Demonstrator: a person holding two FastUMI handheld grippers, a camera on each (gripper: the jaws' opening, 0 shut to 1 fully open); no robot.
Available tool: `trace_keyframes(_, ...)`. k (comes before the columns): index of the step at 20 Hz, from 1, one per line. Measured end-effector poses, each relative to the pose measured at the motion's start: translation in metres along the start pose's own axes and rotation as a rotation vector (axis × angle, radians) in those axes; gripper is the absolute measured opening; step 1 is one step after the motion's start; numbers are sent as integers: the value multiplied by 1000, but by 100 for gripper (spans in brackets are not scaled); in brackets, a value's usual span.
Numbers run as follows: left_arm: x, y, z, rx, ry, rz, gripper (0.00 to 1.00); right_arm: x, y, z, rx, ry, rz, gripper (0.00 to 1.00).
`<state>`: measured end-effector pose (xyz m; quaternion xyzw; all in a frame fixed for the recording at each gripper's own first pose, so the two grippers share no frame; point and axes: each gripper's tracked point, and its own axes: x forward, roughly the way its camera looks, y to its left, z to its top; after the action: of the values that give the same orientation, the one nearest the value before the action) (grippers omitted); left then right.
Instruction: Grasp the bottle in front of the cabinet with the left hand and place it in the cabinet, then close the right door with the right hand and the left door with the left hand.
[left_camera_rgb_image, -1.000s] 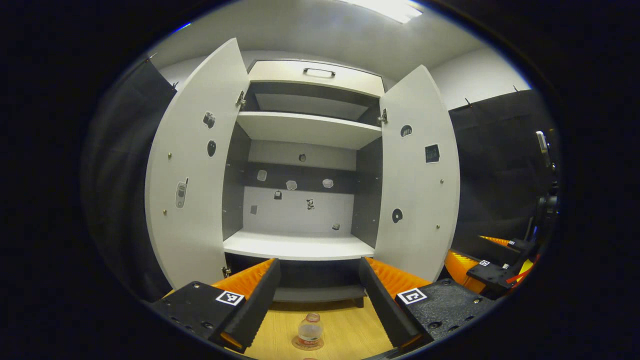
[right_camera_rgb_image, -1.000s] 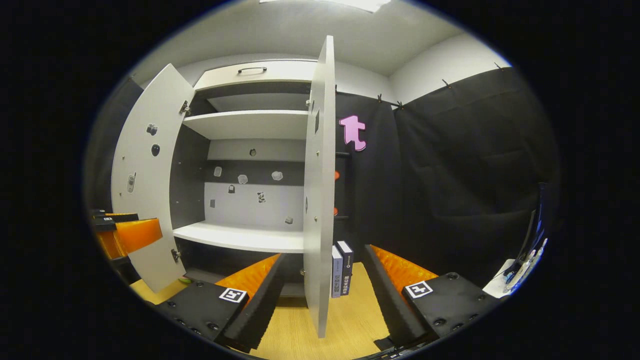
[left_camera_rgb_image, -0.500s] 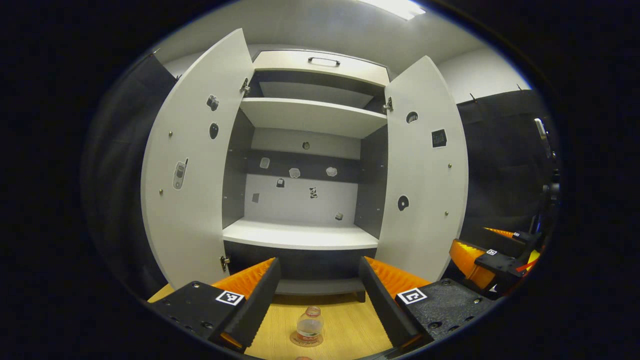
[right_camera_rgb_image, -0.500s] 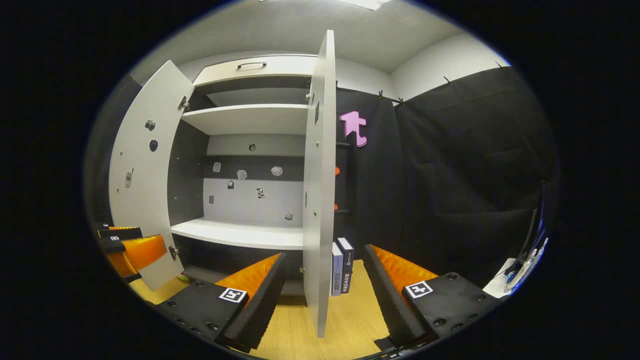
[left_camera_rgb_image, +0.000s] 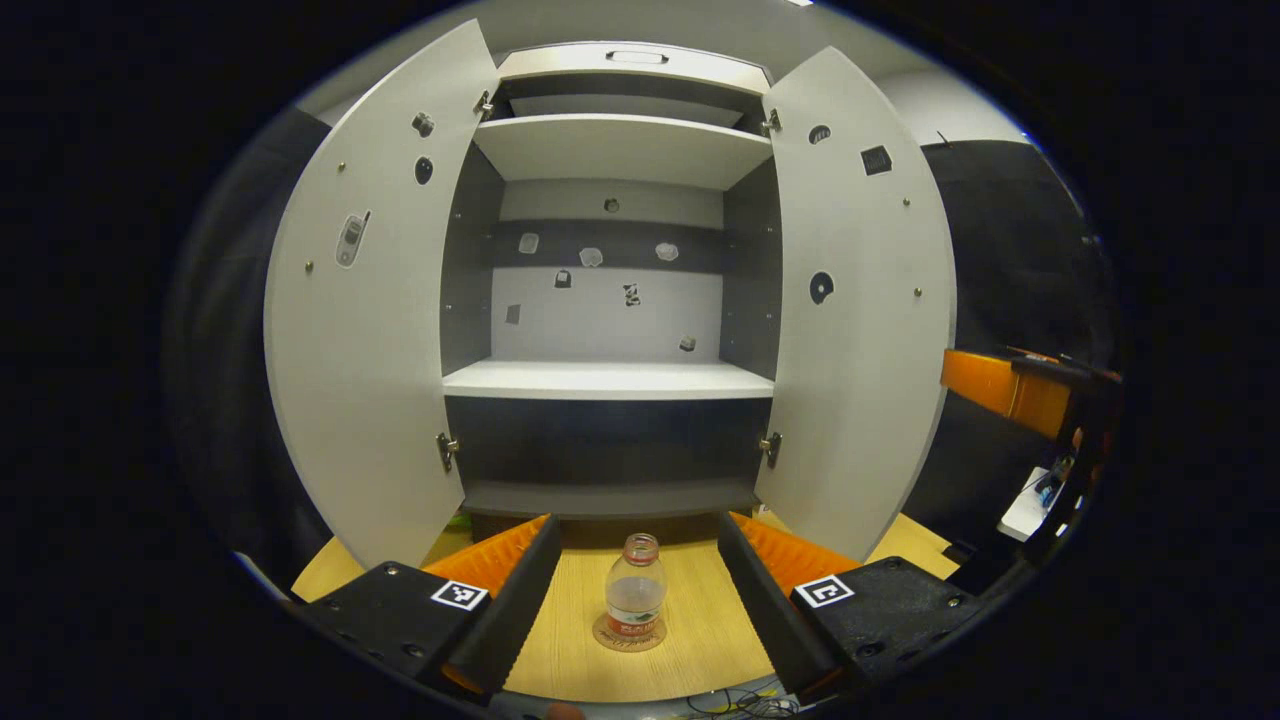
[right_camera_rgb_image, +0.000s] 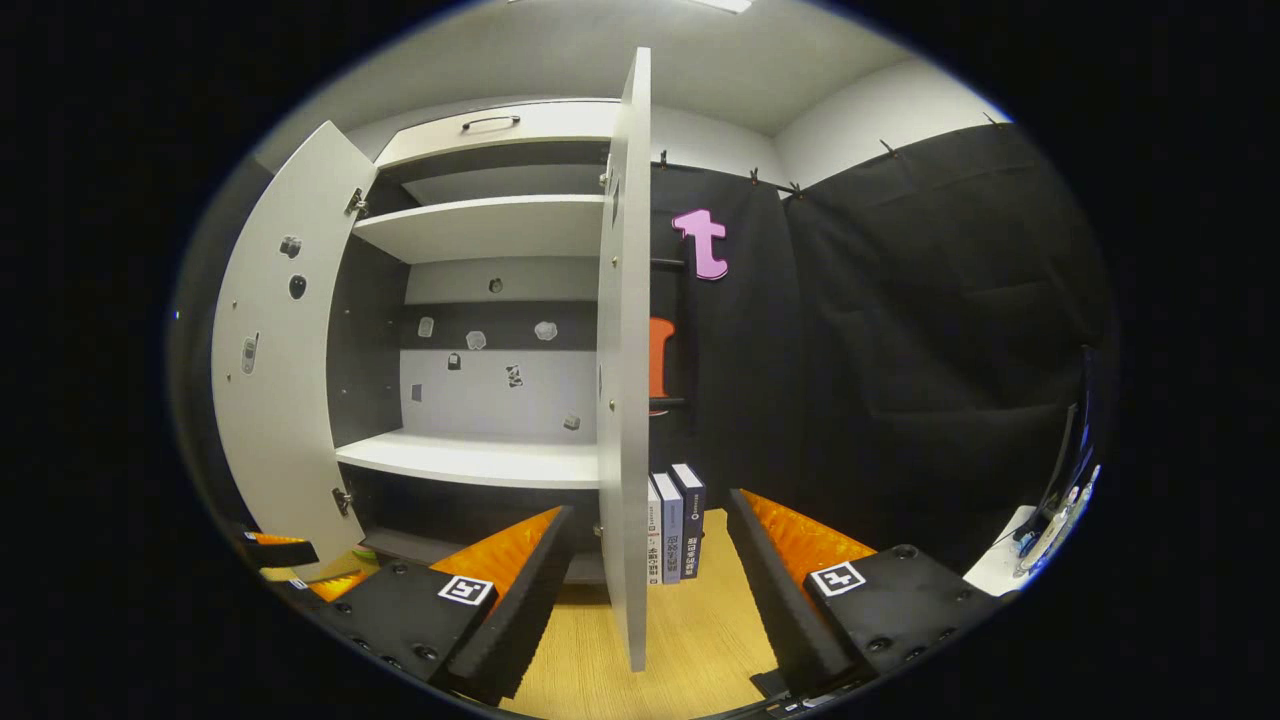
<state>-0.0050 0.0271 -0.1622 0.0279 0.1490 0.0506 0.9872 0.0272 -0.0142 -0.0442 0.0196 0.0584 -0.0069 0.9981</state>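
A light wooden floor is seen at 6 o'clock in the right gripper view. Black cloth is hung from 1 to 4 o'clock beneath a white wall, and upright books are stood near centre.

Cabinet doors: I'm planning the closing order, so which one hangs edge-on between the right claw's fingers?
The right door. Its thin front edge runs down between the right claw fingers, while the left door stands off to the side, inner face showing.
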Motion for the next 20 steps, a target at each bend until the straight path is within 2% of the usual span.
trace_keyframes(11, 16, -15, -132, 35, 289, -18, 97, -7, -17, -23, 1, 48, -20, 99)
trace_keyframes(20, 46, -5, -191, 50, 415, 24, 97, -5, -28, -33, -2, 83, -32, 99)
